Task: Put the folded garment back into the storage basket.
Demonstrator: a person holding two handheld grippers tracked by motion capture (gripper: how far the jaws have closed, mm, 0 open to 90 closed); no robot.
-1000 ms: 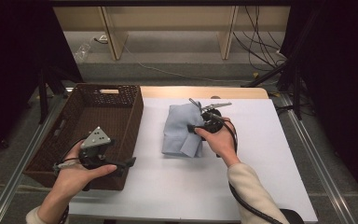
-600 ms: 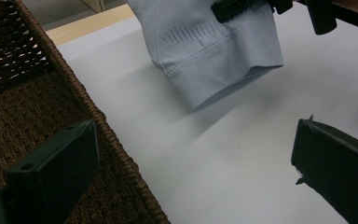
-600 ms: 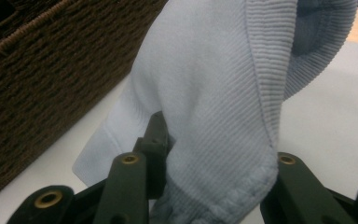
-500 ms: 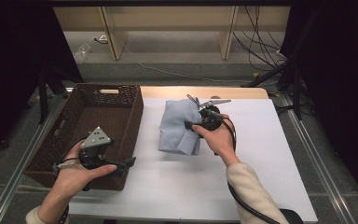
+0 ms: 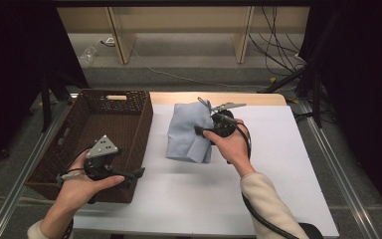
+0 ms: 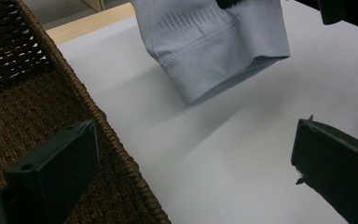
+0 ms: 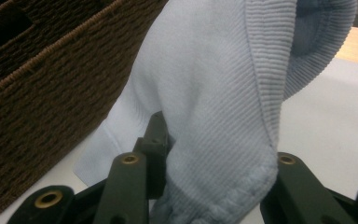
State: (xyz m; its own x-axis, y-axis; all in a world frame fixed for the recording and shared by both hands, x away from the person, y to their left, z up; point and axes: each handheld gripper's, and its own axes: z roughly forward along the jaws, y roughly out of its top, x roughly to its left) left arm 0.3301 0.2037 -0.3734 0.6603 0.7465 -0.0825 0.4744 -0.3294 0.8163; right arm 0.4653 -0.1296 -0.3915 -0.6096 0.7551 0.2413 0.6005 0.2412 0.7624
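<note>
Lowest in the high view, the person's left hand holds the left gripper at the lower left of the frame, over the near right corner of the brown wicker basket. In the left gripper view its two black jaws stand wide apart with nothing between them, one over the basket's woven wall, the other over the white table.

Further up, near the middle of the high view, the right hand reaches in from the lower right with a cream sleeve behind it. The right gripper is clamped on a light blue garment; in the right gripper view the ribbed cloth is pinched between the jaws and bunched at their base. The garment hangs from that grip, its hem raised off the table in the left gripper view, just right of the basket.

At the top of the frame lie a wooden shelf frame and cables on the floor.
</note>
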